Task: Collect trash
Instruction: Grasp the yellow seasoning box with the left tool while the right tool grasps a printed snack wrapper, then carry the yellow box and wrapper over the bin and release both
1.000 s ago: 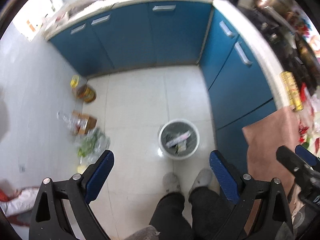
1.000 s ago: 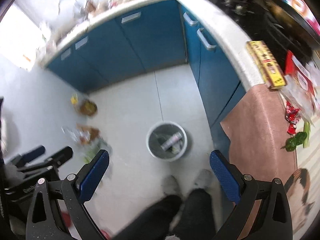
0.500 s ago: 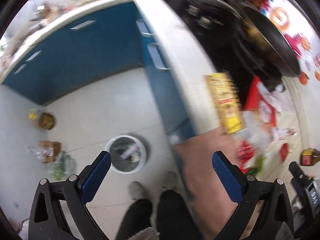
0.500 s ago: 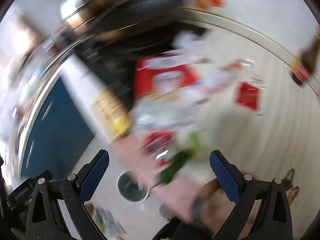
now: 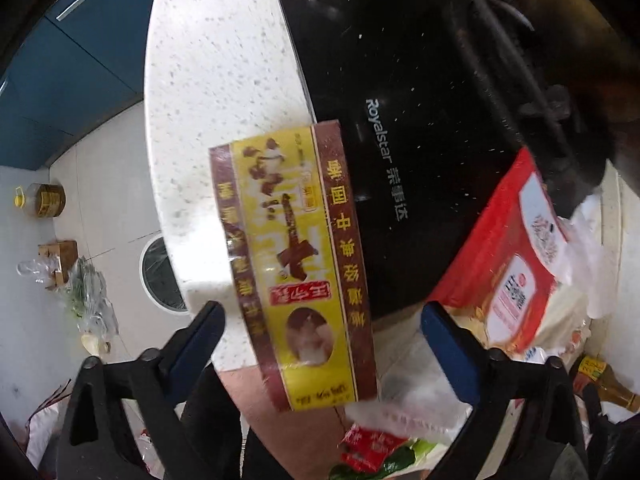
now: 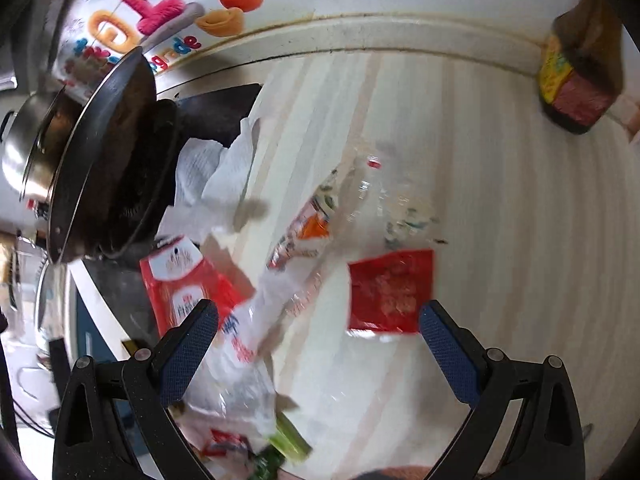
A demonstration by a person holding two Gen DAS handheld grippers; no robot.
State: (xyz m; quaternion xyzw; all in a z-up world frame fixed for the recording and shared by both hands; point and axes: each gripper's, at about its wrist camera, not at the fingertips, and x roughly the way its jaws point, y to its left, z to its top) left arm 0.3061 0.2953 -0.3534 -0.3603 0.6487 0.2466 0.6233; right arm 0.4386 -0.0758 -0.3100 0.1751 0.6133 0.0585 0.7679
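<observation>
In the left wrist view a long yellow and maroon box (image 5: 296, 264) lies on the white speckled counter (image 5: 208, 92). My left gripper (image 5: 324, 340) is open and empty, jaws wide either side of the box's near end, just above it. In the right wrist view my right gripper (image 6: 320, 344) is open and empty above the striped counter, over a clear plastic wrapper (image 6: 280, 292) and a red packet (image 6: 390, 290). A red and white bag (image 6: 184, 280) and crumpled white paper (image 6: 212, 176) lie to the left. The grey trash bin (image 5: 158, 272) stands on the floor below.
A black Royalstar cooktop (image 5: 404, 120) with a dark pan (image 6: 104, 160) sits beside the box. A brown sauce bottle (image 6: 576, 80) stands at the back right. Blue cabinets (image 5: 60, 60), an oil jug (image 5: 48, 200) and bagged greens (image 5: 84, 296) line the floor.
Both grippers swung up from the floor and bin to the counter. The left now hovers at the yellow box, the right over the wrappers. Both stayed open.
</observation>
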